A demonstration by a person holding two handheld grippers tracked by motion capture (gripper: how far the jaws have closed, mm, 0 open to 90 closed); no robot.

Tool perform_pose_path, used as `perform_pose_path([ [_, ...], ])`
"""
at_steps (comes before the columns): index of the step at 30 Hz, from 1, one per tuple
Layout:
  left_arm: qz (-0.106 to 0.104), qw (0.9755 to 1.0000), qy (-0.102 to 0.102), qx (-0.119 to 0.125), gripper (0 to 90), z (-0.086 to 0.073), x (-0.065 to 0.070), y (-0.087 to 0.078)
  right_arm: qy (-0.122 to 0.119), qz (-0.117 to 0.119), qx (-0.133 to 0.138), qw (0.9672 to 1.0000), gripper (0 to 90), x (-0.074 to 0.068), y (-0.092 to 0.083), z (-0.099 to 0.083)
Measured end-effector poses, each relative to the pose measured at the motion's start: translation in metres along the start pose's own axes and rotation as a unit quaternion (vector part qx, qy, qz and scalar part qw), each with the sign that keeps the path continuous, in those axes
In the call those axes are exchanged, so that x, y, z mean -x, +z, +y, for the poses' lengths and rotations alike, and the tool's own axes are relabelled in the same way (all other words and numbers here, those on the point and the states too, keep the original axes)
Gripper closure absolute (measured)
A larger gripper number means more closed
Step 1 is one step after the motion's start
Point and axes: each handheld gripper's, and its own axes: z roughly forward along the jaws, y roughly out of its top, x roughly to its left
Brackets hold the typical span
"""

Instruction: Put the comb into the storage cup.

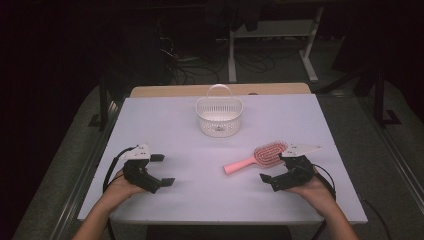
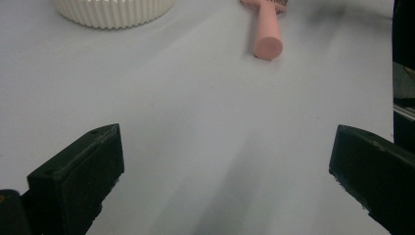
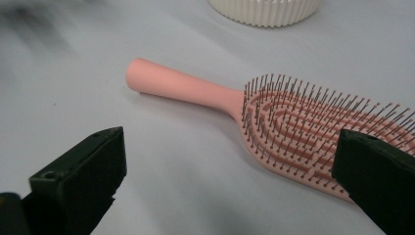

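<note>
A pink hairbrush point(image 1: 257, 156) lies bristles up on the white table point(image 1: 200, 195), its handle pointing left. My right gripper point(image 1: 274, 167) rests just beside the brush head, jaws open and empty; in its own view the brush point(image 3: 274, 117) lies ahead between the open jaws, handle to the left. A white slotted basket point(image 1: 219, 116) with a hoop handle stands upright at the table's far middle. My left gripper point(image 1: 162, 170) sits at the near left, open and empty, well apart from both. Its view shows the handle end point(image 2: 267, 44) and the basket base point(image 2: 112, 12) far ahead.
The table's near edge runs just below both hands. Beyond the far edge lie a wooden board point(image 1: 170, 90), white desk legs point(image 1: 232, 55) and loose cables point(image 1: 190, 67) on the dark floor. Bare tabletop separates the two grippers.
</note>
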Motion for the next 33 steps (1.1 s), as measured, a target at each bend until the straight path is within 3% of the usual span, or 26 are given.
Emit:
perform_pose_path([
  [10, 0.001, 1.0, -0.002, -0.004, 0.0, -0.001, 0.0, 0.002, -0.003, 0.009, -0.006, 0.9999, 0.0, 0.0, 0.003, 0.01],
  [13, 0.001, 1.0, -0.003, -0.002, 0.0, -0.002, 0.001, 0.003, -0.005, 0.015, -0.012, 0.9998, 4.0, -0.001, 0.007, 0.016],
  [26, 0.004, 1.0, 0.0, -0.002, 0.3, -0.002, 0.003, 0.003, 0.001, 0.033, -0.032, 0.9989, 28.7, -0.002, 0.022, 0.041],
  [33, 0.004, 1.0, 0.0, -0.004, 0.3, -0.003, 0.003, 0.003, -0.01, 0.046, -0.045, 0.9979, 48.3, -0.005, 0.03, 0.052],
])
